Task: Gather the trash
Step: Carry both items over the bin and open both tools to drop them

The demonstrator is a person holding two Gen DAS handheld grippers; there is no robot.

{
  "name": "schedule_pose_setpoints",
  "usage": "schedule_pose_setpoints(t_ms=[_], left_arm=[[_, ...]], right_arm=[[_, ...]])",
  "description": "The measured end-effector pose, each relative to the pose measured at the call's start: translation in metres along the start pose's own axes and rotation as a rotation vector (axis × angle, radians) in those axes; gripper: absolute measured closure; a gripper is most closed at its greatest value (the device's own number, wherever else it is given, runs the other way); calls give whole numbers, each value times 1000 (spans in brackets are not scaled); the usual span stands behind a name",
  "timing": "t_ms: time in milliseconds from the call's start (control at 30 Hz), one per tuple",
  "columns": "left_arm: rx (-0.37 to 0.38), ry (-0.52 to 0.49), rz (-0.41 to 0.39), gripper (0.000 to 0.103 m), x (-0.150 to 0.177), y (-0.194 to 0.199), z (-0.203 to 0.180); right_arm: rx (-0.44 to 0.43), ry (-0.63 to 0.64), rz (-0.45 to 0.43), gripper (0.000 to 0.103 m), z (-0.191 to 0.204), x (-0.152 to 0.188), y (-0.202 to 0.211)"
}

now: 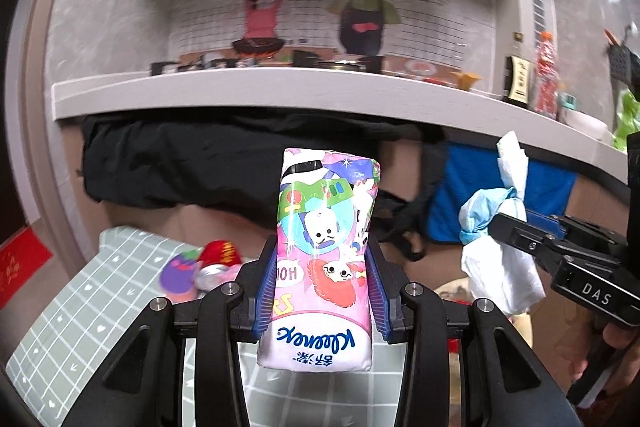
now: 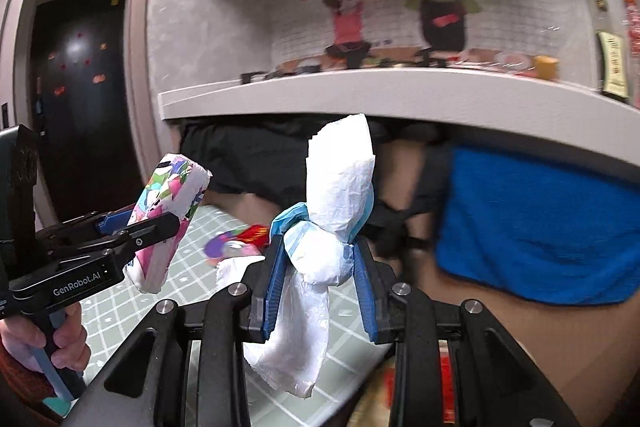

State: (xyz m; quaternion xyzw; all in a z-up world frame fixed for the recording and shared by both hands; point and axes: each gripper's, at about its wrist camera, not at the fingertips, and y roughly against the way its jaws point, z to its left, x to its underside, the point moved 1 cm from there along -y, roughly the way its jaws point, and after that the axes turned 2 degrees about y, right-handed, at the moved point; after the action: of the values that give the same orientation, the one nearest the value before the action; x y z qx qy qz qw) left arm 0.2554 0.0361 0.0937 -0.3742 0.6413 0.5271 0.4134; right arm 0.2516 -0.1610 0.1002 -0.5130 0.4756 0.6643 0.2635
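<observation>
Left gripper (image 1: 325, 279) clamped on a Kleenex tissue pack (image 1: 326, 259), right gripper (image 2: 318, 267) pinching crumpled white tissue with a blue mask (image 2: 332, 227).

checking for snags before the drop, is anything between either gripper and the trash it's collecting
No. The left gripper already clamps the tissue pack, and the right gripper clamps the crumpled tissue wad. No bin is visible.
</observation>
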Motion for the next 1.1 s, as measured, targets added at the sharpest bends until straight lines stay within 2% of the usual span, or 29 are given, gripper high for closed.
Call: schedule_pose_setpoints(t_ms=[333,600,733,1100], left_arm=[[105,-52,-19,62,-8,-14,-80],[199,-77,42,62,1,-40,-128],[248,-57,93,62,11,-57,-140],[297,-45,213,62,39,-97,-153]], right_arm=[[140,-41,-28,73,-66,10,48],[222,-82,-35,73,-104,19,71],[242,-101,-30,73,-117,26,73],[257,-138,17,72,-137,48,55]])
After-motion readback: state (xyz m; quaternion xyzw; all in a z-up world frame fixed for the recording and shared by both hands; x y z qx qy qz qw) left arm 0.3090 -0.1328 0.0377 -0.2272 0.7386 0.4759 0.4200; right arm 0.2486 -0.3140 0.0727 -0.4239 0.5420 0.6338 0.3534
